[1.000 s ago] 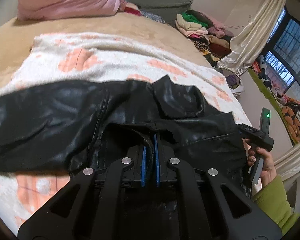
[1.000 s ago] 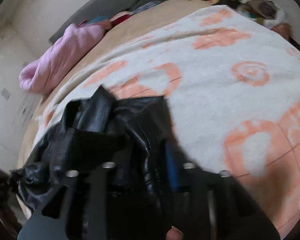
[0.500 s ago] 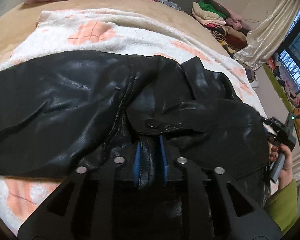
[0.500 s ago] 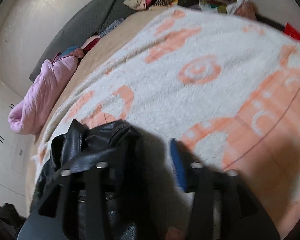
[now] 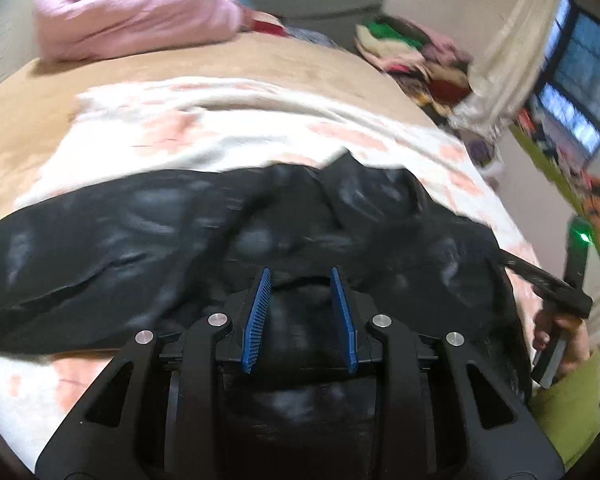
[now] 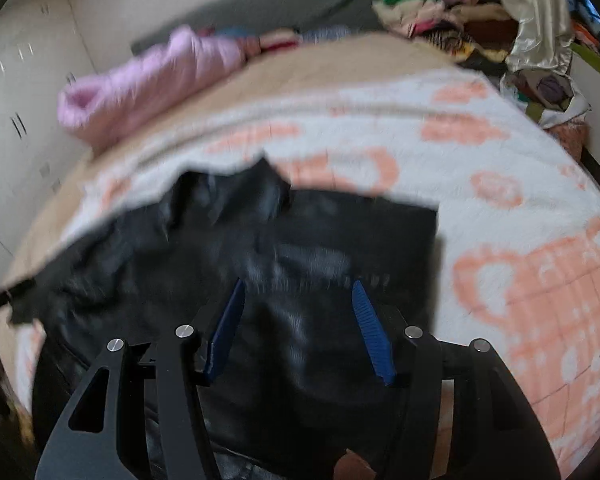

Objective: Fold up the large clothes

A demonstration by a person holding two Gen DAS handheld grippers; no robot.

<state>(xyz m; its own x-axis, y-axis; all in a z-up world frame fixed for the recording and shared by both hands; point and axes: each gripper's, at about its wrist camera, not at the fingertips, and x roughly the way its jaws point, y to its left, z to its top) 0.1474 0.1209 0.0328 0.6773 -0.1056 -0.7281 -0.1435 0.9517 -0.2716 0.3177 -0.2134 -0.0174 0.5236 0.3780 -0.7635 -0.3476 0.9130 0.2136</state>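
jacket on blanket, bundle behind, clothes pile right

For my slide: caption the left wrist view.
Left gripper open over a black jacket on a patterned blanket.

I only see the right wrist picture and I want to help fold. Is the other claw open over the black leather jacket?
Observer: Yes. The left claw is open; its jaws have just been opening, and the black leather jacket lies beneath them, unpinched.
Operator: Can you see any person?
Observer: Only part of one: a hand in an olive-green fabric sleeve at the jacket's right edge.
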